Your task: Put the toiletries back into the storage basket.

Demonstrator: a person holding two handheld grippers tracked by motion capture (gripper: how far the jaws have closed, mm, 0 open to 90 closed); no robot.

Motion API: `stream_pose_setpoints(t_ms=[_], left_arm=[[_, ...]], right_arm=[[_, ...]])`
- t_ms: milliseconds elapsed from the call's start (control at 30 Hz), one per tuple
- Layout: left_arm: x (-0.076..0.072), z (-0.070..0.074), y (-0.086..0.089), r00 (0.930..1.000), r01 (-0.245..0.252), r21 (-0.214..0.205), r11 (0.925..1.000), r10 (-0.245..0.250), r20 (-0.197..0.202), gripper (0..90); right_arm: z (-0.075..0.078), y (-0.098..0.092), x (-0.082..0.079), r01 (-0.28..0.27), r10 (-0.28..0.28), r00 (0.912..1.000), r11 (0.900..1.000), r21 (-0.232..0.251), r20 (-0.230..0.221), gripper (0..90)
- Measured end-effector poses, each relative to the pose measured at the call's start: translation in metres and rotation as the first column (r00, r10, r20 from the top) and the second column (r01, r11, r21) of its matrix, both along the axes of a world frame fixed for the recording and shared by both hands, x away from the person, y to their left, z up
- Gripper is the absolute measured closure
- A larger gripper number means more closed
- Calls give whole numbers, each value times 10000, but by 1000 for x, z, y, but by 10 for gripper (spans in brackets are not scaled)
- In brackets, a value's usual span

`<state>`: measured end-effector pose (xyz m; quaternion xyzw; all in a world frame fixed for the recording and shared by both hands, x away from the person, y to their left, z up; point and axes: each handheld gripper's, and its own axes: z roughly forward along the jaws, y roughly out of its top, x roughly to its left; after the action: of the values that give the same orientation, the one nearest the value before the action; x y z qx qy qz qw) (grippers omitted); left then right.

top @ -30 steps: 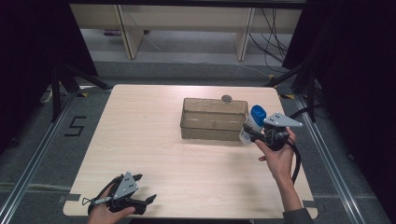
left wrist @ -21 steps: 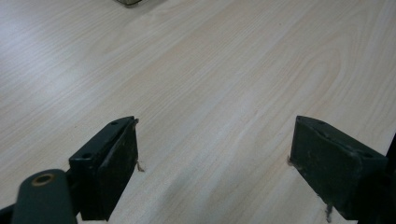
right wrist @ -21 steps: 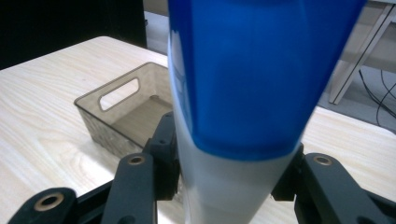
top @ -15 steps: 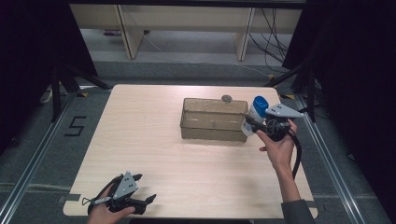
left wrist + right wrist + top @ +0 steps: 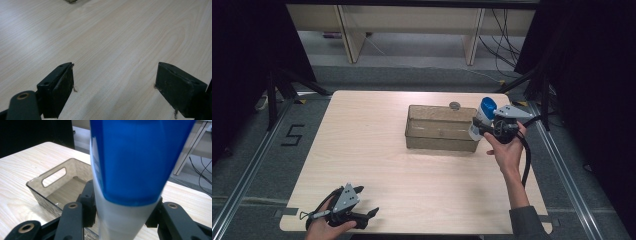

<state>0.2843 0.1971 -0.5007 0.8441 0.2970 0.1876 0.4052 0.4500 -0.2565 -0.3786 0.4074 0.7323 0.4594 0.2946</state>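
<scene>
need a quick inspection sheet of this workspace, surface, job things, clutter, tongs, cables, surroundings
surface: light wooden table, mostly bare
job's things: white bottle with blue cap held above the right end of the translucent grey plastic bin; bin looks empty
clutter: small round grey object on the table behind the bin
grippers: right tongs shut on the bottle; left tongs open, nothing between them, low over the table's near left corner
cables: black cable trails from right tongs; more on the floor behind
surroundings: grey floor, pale shelving legs, dark curtains at the sides
</scene>
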Motion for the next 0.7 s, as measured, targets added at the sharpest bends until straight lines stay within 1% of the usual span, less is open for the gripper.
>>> stream_pose_setpoints(t_ms=[33,67,100,133,167,200,233,267,300,333,367,400,433,467,500,533,567,600,633,667,700], left_arm=[[0,0,0,10000,9,-33,10000,-9,-15,149],[0,0,0,10000,9,-33,10000,-9,-15,149],[0,0,0,10000,-1,1,10000,1,-6,149],[0,0,0,10000,-13,-102,9999,13,-35,149],[0,0,0,10000,2,22,10000,-2,-8,149],[0,-1,-1,10000,-2,-108,9999,1,-44,149],[0,0,0,10000,3,5,10000,-3,-12,149],[0,0,0,10000,-8,-52,10000,8,-24,149],[0,0,0,10000,22,-44,10000,-22,-35,149],[0,0,0,10000,17,45,10000,-17,5,149],[0,0,0,10000,17,34,10000,-17,5,149],[0,0,0,10000,7,-109,9999,-7,-40,149],[-1,0,0,10000,-25,-36,10000,24,-30,149],[0,0,0,10000,-30,-55,10000,29,-25,149],[0,0,0,10000,7,-49,10000,-7,-24,149],[0,0,0,10000,23,12,10000,-23,-17,149],[0,0,0,10000,-3,-31,10000,3,-14,149],[0,0,0,10000,30,-65,10000,-30,-47,149],[0,0,0,10000,11,-109,9999,-11,-46,149],[0,0,0,10000,-37,14,10000,37,-8,149],[0,0,0,10000,29,51,10000,-29,-3,149]], right_arm=[[0,2,4,43,-43,10000,10000,33,-18,563],[0,2,4,43,-43,10000,10000,33,-18,563],[0,2,5,68,-68,9999,10000,57,-118,563],[0,3,7,57,-52,9998,9997,248,-200,563],[-1,3,10,83,-78,9996,9998,166,-269,563],[-1,3,10,83,-78,9996,9998,166,-269,563],[-2,2,14,196,-196,9998,9998,14,-43,563],[-2,2,14,196,-196,9998,9998,14,-43,563],[-3,4,15,299,-295,9992,9994,178,-267,563],[-3,4,17,180,-180,9996,9998,28,-223,563],[-4,4,18,220,-218,9993,9997,64,-318,562],[-5,6,19,332,-328,9990,9994,127,-292,563],[-6,6,21,276,-274,9989,9996,47,-378,562],[-7,7,22,301,-298,9990,9995,64,-321,562],[-8,6,23,305,-309,9993,9994,-143,-232,562],[-8,7,24,211,-214,9987,9998,-71,-454,563],[-10,8,25,276,-279,9982,9996,-65,-522,563],[-11,7,27,182,-191,9990,9996,-208,-399,562],[-11,7,27,182,-191,9990,9996,-208,-399,562],[-12,7,28,229,-238,9986,9996,-188,-481,562],[-14,10,28,434,-432,9981,9991,23,-440,562]])
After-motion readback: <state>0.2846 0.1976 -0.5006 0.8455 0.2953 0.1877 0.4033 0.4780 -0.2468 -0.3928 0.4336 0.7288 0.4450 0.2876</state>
